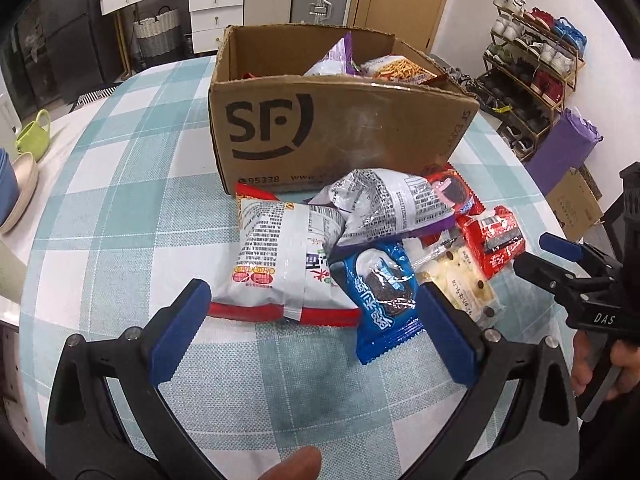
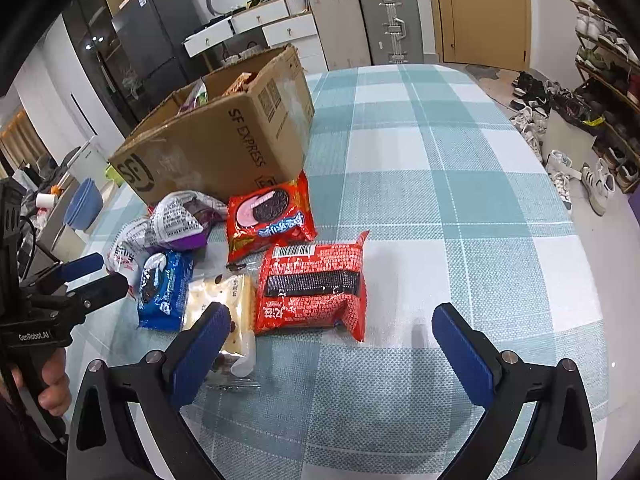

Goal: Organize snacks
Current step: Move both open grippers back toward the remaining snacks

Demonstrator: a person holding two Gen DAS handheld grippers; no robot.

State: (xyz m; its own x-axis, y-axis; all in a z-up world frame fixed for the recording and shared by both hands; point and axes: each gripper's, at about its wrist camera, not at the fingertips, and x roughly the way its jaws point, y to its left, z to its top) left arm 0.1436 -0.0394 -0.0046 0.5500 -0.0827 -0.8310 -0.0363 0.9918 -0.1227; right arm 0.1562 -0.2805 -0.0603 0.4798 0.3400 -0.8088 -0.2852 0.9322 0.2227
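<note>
Hovering both tools over the checked tabletop (image 2: 460,184), I am sitting between picks: the left hand-held gripper (image 1: 316,334) is standing with its jaws wide apart and empty, just short of the white noodle bag (image 1: 280,260) and the blue cookie pack (image 1: 384,292). The right hand-held gripper (image 2: 332,340) is likewise spread and carrying nothing, framing the near edge of the red noodle pack (image 2: 314,284), with the pale cookie sleeve (image 2: 224,304) under its left finger. The cardboard box (image 1: 340,128) is standing open beyond the pile and is already holding a few bags, while six or so snacks are lying loose in front of it, some overlapping. I am judging the sorting as partway done. Next I am needing to lower one tool onto a single pack, probably the red one since it is lying clear of the others, pinch it across its width, then carry it over the box rim.
</note>
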